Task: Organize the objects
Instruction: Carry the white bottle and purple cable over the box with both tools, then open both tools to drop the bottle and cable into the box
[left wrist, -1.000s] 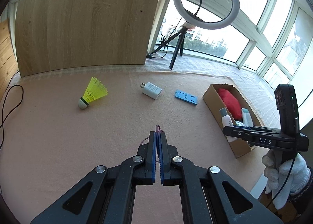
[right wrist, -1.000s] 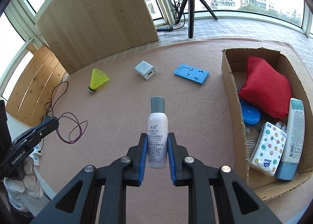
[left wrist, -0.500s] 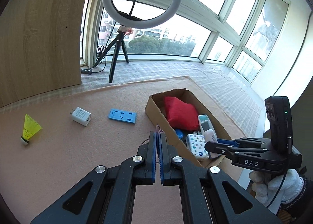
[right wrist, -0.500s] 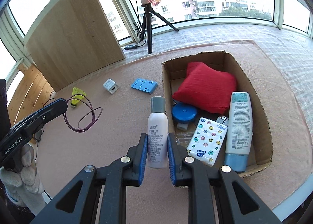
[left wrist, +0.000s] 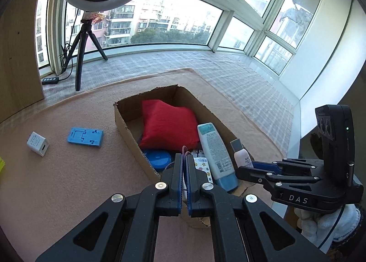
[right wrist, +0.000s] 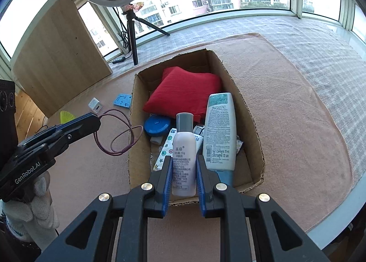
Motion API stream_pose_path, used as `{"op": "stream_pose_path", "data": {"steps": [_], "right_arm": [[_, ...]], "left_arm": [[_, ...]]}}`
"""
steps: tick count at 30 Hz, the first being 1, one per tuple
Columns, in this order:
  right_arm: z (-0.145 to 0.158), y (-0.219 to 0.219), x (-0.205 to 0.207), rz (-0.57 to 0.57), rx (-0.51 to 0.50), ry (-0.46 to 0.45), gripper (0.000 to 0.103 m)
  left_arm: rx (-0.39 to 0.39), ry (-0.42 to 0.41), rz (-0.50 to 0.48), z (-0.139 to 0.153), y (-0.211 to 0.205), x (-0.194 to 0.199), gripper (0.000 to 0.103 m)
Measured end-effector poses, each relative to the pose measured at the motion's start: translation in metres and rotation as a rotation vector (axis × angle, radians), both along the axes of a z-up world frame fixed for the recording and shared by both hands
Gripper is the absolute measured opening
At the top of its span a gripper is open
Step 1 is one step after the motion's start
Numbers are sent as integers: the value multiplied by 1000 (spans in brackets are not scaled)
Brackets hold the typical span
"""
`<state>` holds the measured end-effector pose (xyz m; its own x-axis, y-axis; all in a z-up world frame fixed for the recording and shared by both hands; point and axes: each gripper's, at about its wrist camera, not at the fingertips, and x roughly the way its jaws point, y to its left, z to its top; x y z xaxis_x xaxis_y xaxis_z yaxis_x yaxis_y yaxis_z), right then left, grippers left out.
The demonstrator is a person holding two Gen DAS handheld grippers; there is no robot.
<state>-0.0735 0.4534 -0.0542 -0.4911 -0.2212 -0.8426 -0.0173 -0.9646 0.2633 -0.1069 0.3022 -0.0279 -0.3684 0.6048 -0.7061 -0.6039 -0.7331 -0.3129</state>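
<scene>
Pinching a small white bottle (right wrist: 184, 156) upright between its fingers, the right gripper (right wrist: 183, 170) hangs over the near end of the cardboard box (right wrist: 250, 122). The left gripper (left wrist: 184, 159), fingers pressed together on a looped purple cord (right wrist: 119, 134), hovers beside the box's left wall.

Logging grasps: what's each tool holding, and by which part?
Right tool: small white bottle, gripped at its lower body, cap up. Left tool: purple hair tie, pinched at one edge, loops dangling.

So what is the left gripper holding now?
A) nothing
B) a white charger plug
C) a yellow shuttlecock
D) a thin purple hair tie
D: the left gripper is shut on the thin purple hair tie, whose loops hang beside the cardboard box.
</scene>
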Motion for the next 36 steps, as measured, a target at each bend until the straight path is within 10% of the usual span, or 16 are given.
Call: {"op": "stream_pose_path", "data": {"steps": [19,36], "right_arm": [[-7,11,-5,-25,-20,-4,33],[-3,-21,-6,24,-46,27,38]], "left_arm": [[-89,-18,-27,-18,25,4,3],[-78,-77,91,-27,-48,12,7]]}}
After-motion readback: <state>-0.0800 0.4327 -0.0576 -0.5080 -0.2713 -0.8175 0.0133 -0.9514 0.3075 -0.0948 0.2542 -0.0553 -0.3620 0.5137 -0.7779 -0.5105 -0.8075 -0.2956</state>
